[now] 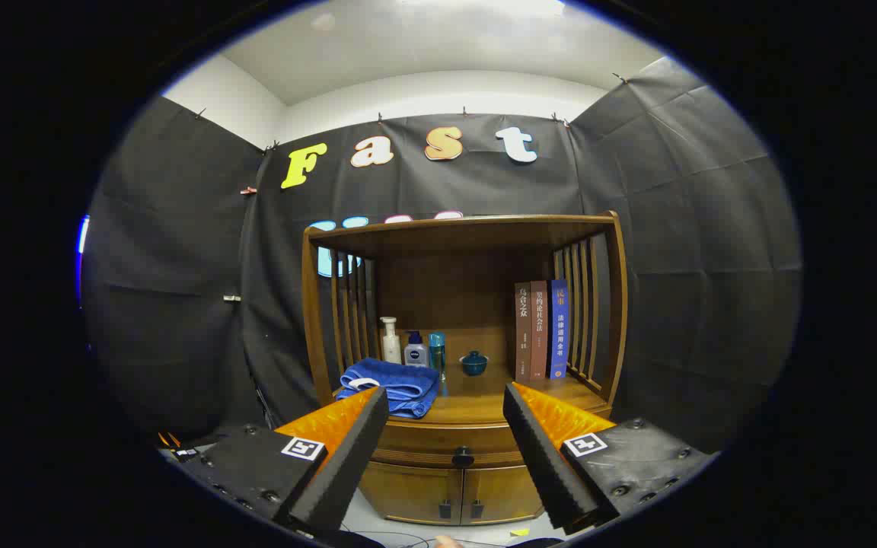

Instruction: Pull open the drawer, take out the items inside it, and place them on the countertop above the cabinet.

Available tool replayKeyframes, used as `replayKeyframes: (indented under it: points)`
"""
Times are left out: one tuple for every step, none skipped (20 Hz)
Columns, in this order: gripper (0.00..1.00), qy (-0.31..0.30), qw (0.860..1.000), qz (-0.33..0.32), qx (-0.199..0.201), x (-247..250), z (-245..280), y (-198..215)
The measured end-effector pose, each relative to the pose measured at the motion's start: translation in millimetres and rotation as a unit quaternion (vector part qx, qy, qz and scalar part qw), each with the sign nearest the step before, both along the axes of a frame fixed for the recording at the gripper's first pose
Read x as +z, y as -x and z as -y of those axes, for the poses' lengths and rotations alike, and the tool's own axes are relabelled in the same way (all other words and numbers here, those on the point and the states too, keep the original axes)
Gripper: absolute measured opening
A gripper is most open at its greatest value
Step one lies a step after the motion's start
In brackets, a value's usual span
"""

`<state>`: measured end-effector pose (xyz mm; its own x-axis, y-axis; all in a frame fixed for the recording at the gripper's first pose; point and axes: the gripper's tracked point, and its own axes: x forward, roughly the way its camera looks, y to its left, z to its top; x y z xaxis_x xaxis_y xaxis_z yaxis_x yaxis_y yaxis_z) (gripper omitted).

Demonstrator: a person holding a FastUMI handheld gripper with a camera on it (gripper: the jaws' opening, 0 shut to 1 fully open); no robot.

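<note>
Resting on the wooden cabinet countertop, a folded blue towel, bottles and books; closed drawer's dark round knob lies ahead between the spread gripper fingers.

The wooden cabinet carries on its countertop a folded blue towel, a white pump bottle, a small white-and-blue bottle, a teal bottle, a lidded teal bowl and three upright books.
</note>
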<state>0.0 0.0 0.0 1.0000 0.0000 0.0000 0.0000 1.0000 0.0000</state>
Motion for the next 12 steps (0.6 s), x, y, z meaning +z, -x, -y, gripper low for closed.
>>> replayKeyframes:
  points:
    - [0.98,-0.004,1.0,0.0,-0.001,-0.1,1.9,0.3]
    - [0.98,-0.006,1.0,0.0,-0.003,-0.8,3.9,-0.1]
    - [0.99,-0.007,1.0,0.0,-0.005,-1.4,5.9,0.3]
    - [0.98,-0.007,1.0,0.001,-0.006,-0.7,6.8,-0.1]
    - [0.98,-0.006,1.0,0.001,-0.006,-0.9,7.7,-0.3]
    - [0.98,-0.004,1.0,0.001,-0.005,-0.9,7.9,-1.0]
    - [0.98,-0.001,1.0,0.0,-0.006,-2.0,9.2,-1.9]
    - [0.98,0.0,1.0,-0.002,-0.007,-2.9,10.5,-3.3]
    - [0.98,0.0,1.0,-0.003,-0.007,-2.8,10.8,-3.5]
    - [0.98,-0.001,1.0,-0.005,-0.007,-3.2,10.4,-4.5]
    - [0.98,-0.003,1.0,-0.006,-0.006,-3.7,9.2,-5.3]
    - [0.99,-0.004,1.0,-0.007,-0.005,-4.4,9.4,-6.3]
